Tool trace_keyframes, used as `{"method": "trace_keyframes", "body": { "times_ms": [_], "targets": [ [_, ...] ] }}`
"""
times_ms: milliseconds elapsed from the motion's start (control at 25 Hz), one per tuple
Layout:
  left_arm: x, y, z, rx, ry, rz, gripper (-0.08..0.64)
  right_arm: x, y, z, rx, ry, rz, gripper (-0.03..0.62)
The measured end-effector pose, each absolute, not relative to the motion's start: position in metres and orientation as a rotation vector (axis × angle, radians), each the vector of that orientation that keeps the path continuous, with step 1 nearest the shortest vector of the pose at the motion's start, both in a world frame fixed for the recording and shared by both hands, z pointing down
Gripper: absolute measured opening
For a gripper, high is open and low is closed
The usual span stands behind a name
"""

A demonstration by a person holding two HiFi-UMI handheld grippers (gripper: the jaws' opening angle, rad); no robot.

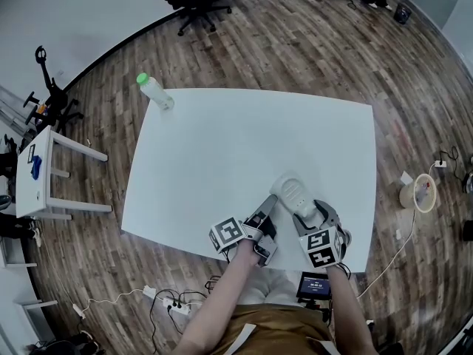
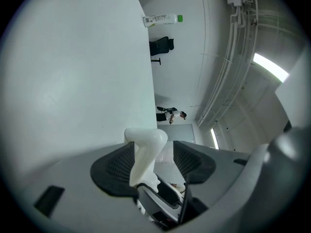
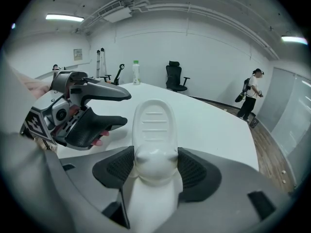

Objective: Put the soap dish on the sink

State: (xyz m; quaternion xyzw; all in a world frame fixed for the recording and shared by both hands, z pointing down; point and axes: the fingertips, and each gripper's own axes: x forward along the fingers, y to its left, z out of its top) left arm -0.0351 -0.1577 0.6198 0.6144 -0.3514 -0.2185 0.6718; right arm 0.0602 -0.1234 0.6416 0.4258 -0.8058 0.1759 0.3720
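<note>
Two hand-held grippers meet over the near edge of a white table [image 1: 244,139]. The right gripper [image 3: 156,166] has its jaws closed on the narrow rear end of the white soap dish [image 3: 154,125], one pad pressing each side. The ribbed oval tray projects forward past the jaw tips and lies roughly level. Gripping the thick end probably leaves the tray free to be lowered flat. The left gripper [image 3: 126,109] sits just beside the dish, rolled onto its side. Its jaws are wide apart and hold nothing. Its own view shows the dish edge-on in the gap ahead of the pads, but the right gripper view shows its tips short of the dish, to the dish's left. This placement suggests a steadying or receiving position, not a grasp.

No sink appears in any view, so the destination cannot be located and the task seems to be at the carrying stage. A clear bottle with a green cap [image 1: 155,91] lies at the far left corner of the table, well apart.
</note>
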Motion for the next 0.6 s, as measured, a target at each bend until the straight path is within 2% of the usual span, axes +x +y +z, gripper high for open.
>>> {"method": "trace_keyframes", "body": {
  "times_ms": [600],
  "targets": [
    [-0.034, -0.155, 0.623, 1.441, -0.838, -0.398, 0.241, 0.071, -0.118, 0.637, 1.152, -2.078, 0.509, 0.284]
  ]
}}
